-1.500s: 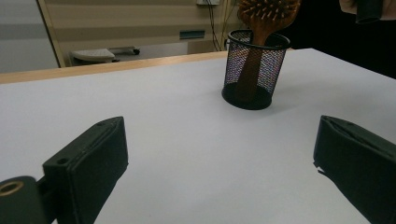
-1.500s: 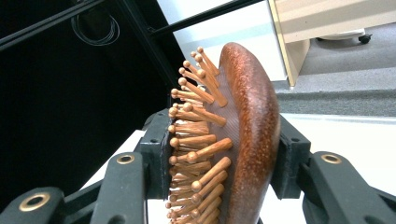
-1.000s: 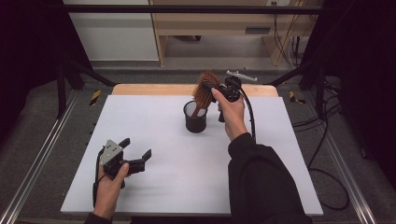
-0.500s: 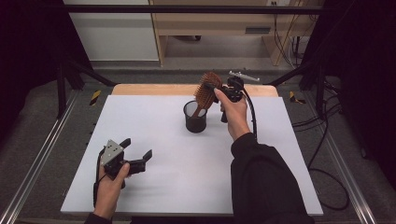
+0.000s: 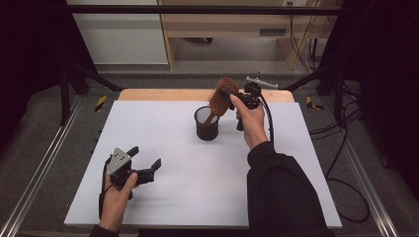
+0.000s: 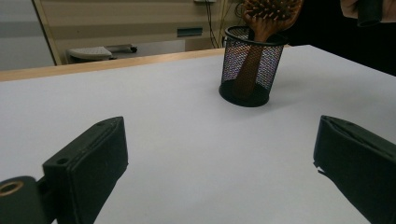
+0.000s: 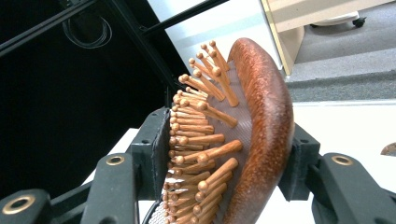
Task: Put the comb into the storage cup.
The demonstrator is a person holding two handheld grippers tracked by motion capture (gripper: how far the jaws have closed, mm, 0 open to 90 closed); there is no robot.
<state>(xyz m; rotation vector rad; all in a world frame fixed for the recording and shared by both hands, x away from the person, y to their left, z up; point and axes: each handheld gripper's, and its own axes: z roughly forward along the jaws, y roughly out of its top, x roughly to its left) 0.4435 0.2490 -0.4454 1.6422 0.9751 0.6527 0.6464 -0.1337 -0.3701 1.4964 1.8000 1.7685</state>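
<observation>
Jaws around hairbrush (image 7: pixel 252 135), handle hidden

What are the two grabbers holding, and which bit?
The right gripper, jaws just easing open, has the wooden hairbrush by its head, the handle down in the black mesh cup. The left gripper is open, holding nothing.

Both grippers are chunky matte black things: left gripper (image 5: pixel 143 165) has a grey three-cornered plate on top, right gripper (image 5: pixel 236 98) trails a black cable off its back. Brass-ringed screw holes sit behind the jaws. Dark long sleeves on the person.
</observation>
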